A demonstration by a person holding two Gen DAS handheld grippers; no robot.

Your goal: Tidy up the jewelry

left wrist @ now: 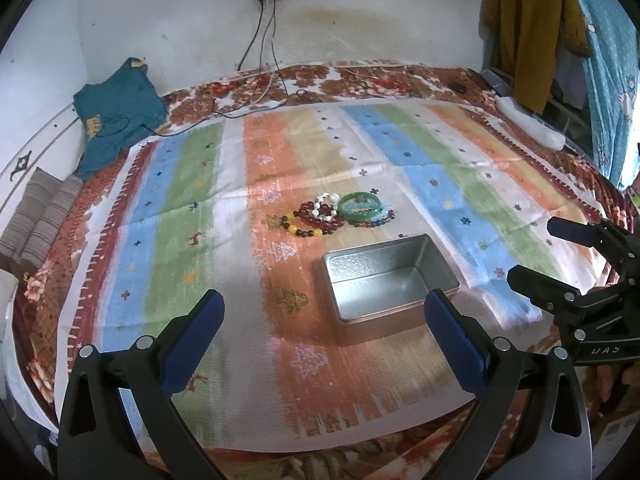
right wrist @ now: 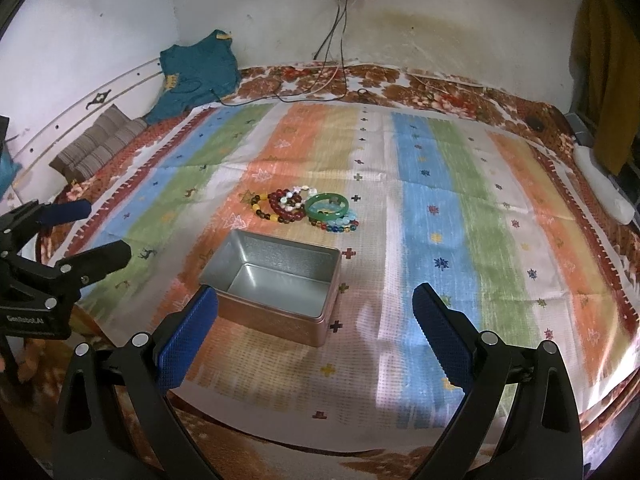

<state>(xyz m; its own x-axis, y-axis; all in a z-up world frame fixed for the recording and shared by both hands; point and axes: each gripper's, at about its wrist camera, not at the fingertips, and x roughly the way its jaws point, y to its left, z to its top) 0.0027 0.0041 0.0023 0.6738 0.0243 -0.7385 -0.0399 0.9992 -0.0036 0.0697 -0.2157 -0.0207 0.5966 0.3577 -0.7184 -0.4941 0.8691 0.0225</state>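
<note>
My left hand-held gripper [left wrist: 322, 312] hangs low over the striped cloth [left wrist: 200, 208] on the bed, its blue pads spread wide and holding nothing. My right hand-held gripper [right wrist: 314, 306] is likewise released and empty, its left pad just in front of the near corner of the tin.

Just past my fingertips, at about twelve o'clock from the left and eleven o'clock from the right, sits the open metal tin [right wrist: 276, 276], with nothing inside it. Beyond the tin, again near twelve o'clock, the jewelry lies in one tight heap: a green bangle [right wrist: 328, 206] resting on a blue and multicolored bead bracelet [right wrist: 340, 226], dark red bead bracelets [right wrist: 286, 208], a white bead bracelet [right wrist: 306, 191], and a yellow-and-dark bead bracelet [right wrist: 262, 210], all touching or overlapping.

That tangle is my worry. I judge that closing on one strand may drag its neighbours along, or the smooth bangle may slip from the pads. Reaching over the tin, I could also knock its rim and shove it across the soft cloth.

Far back lie a teal garment [left wrist: 116, 112] and charger cables [left wrist: 260, 92] against the wall.
</note>
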